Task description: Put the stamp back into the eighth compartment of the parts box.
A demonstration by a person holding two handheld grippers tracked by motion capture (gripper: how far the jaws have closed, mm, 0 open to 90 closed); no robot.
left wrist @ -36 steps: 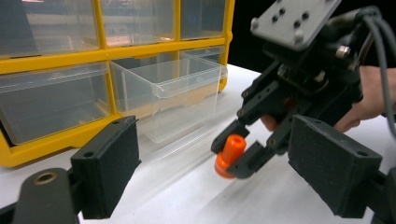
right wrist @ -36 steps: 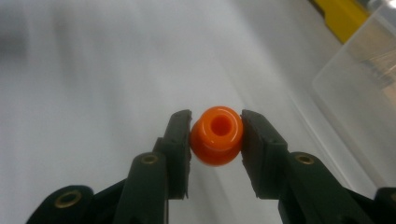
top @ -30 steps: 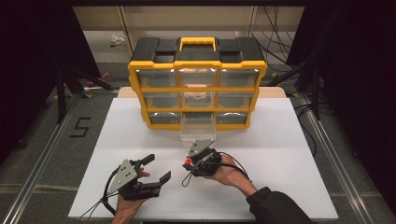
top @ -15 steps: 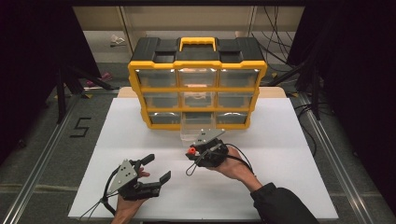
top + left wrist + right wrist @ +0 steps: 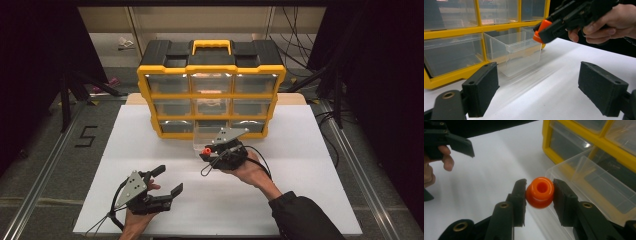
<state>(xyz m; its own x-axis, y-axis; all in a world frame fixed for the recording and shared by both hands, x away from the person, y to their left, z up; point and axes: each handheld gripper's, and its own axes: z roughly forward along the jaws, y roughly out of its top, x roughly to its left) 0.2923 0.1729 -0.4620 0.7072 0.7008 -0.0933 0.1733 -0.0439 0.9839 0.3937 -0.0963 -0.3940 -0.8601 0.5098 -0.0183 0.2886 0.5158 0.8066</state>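
My L gripper [image 5: 167, 181] idles near the desk's [image 5: 310, 200] front edge, jaws wide apart, nothing between them, same spot as a sec ago. R gripper [image 5: 206, 151] has come up off the desk and closer to the pulled-out clear drawer [image 5: 205, 136] at the bottom-middle of the yellow organizer [image 5: 212, 95], so I read this as carry phase, drop-in next. It's clamped on the orange plug [image 5: 540, 192]: small, glossy, rounded, flared body w/ a round hole facing the R gripper cam, pinched by both pads, hanging just beside the drawer's front rim.
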